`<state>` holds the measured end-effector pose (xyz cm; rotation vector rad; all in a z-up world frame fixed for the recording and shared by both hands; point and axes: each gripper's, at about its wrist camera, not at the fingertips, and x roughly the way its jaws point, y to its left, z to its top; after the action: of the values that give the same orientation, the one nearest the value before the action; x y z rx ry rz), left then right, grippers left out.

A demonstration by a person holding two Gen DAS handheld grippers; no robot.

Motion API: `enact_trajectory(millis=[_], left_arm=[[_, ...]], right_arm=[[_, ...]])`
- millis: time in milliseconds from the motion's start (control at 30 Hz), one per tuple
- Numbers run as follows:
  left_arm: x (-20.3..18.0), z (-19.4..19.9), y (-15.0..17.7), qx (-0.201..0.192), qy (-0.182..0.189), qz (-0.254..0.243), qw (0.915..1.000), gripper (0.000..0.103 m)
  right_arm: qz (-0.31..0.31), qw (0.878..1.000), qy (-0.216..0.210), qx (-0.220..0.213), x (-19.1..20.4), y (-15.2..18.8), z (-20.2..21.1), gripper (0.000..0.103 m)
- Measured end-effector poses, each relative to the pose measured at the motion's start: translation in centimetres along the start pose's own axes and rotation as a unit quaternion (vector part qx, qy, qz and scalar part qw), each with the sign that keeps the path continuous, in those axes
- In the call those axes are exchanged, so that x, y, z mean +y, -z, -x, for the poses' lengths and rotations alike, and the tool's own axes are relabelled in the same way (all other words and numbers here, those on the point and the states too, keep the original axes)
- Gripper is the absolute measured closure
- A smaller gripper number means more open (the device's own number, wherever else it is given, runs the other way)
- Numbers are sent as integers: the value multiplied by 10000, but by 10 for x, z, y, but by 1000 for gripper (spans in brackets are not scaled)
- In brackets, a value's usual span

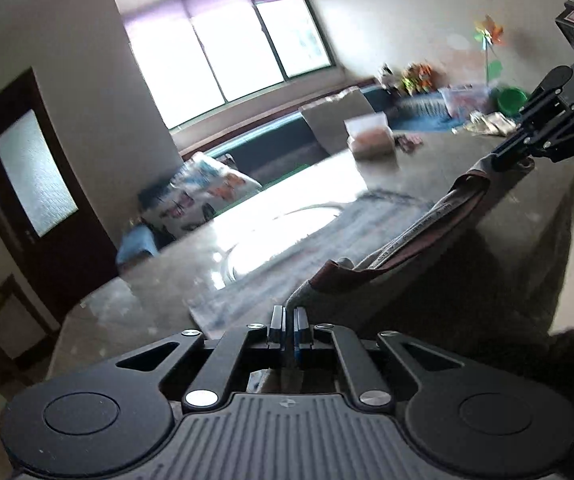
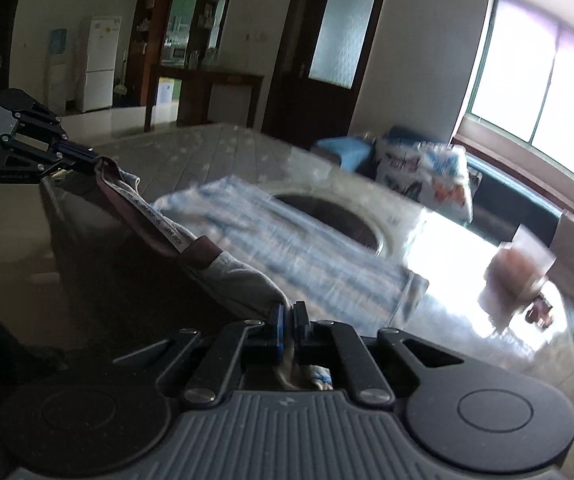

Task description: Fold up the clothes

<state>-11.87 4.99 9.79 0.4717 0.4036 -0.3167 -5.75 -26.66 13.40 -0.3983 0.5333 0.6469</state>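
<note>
A grey garment (image 1: 367, 296) with a maroon neckband and a white printed label tape hangs stretched between both grippers above the table's near edge. My left gripper (image 1: 289, 316) is shut on one end of its top edge, and it also shows at the left of the right wrist view (image 2: 87, 156). My right gripper (image 2: 287, 314) is shut on the other end of the garment (image 2: 243, 276), and it shows at the upper right of the left wrist view (image 1: 499, 160). A blurred blue-striped cloth (image 2: 295, 240) lies flat on the table behind the garment.
The glossy table (image 1: 159, 280) carries a round inset ring (image 2: 327, 216), a clear plastic box (image 1: 371, 136) and small clutter with a green bowl (image 1: 511, 98) at the far end. A sofa with a printed pillow (image 1: 203, 196) stands under the window. The frames are motion-blurred.
</note>
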Motion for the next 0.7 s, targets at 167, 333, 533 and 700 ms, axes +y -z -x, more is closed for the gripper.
enact_trajectory(millis=[167, 333, 533, 700], left_arm=[[19, -38, -20, -25, -127, -3, 9999, 100], [44, -90, -35, 131, -51, 58, 9999, 100], [76, -161, -42, 499, 160, 83, 9986, 100], [98, -219, -36, 901, 367, 170, 9951, 100]], right_arm=[[43, 9999, 104, -83, -21, -28, -22, 99], [79, 9997, 202, -143, -43, -55, -46, 99], [-33, 9997, 208, 149, -76, -77, -108, 99], [-231, 9986, 186, 436, -103, -84, -167, 99]])
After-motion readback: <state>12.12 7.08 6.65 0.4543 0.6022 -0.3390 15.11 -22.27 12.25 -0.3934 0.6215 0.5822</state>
